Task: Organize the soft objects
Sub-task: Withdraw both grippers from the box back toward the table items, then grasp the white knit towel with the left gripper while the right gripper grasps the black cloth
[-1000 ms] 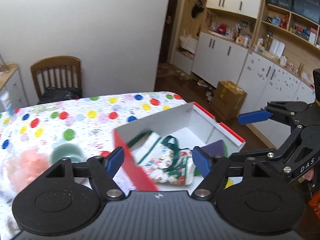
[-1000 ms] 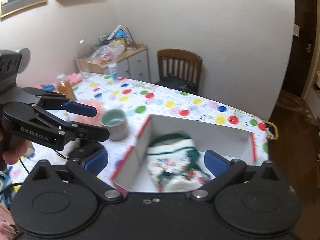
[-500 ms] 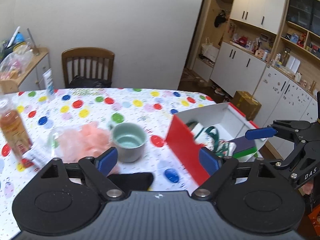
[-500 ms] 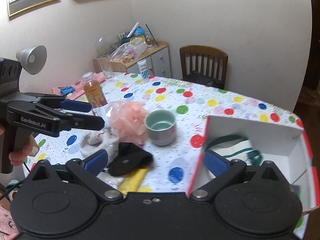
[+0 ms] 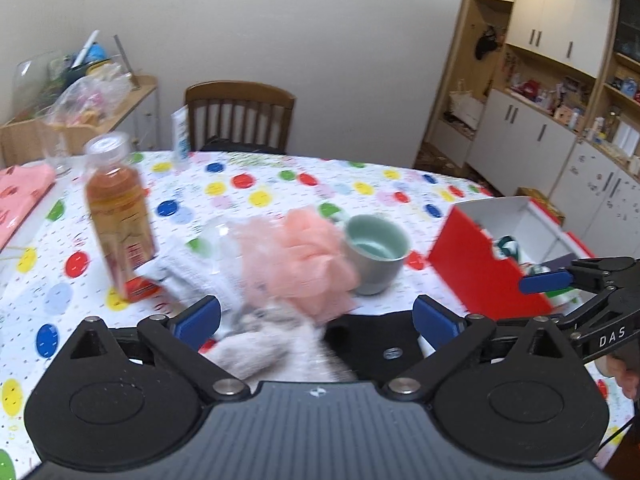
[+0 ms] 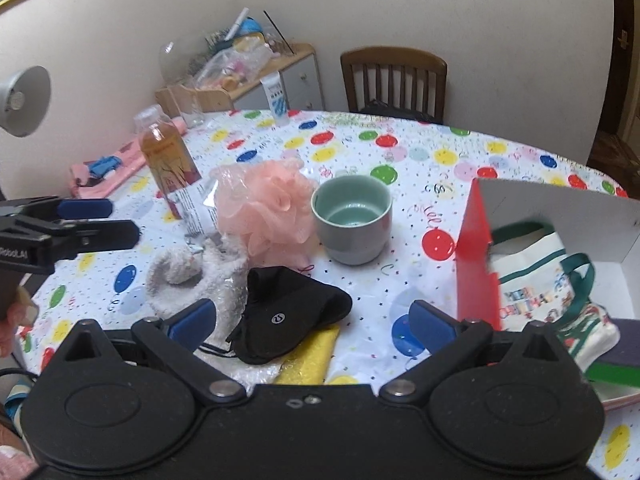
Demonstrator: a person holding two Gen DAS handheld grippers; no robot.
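Note:
On the polka-dot table lie a pink bath pouf (image 5: 296, 256) (image 6: 266, 208), a grey fluffy cloth (image 5: 256, 344) (image 6: 188, 272), a black pouch (image 5: 380, 344) (image 6: 288, 312) and a yellow cloth (image 6: 312, 356). A red and white box (image 5: 480, 272) (image 6: 476, 256) at the right holds a printed tote bag (image 6: 536, 280). My left gripper (image 5: 316, 316) hovers over the grey cloth and the pouf; its jaws are opening, with nothing gripped. My right gripper (image 6: 312, 320) is open above the black pouch.
A green cup (image 6: 352, 216) stands beside the pouf, and an amber drink bottle (image 6: 168, 160) to its left. A wooden chair (image 6: 394, 80) and a cluttered side cabinet (image 6: 240, 84) are behind the table. Pink cloth (image 5: 20, 196) lies at the far left.
Both grippers have swung left and down, from over the box to over the loose items; the box now sits at the right of each view. The left jaws have spread wider.

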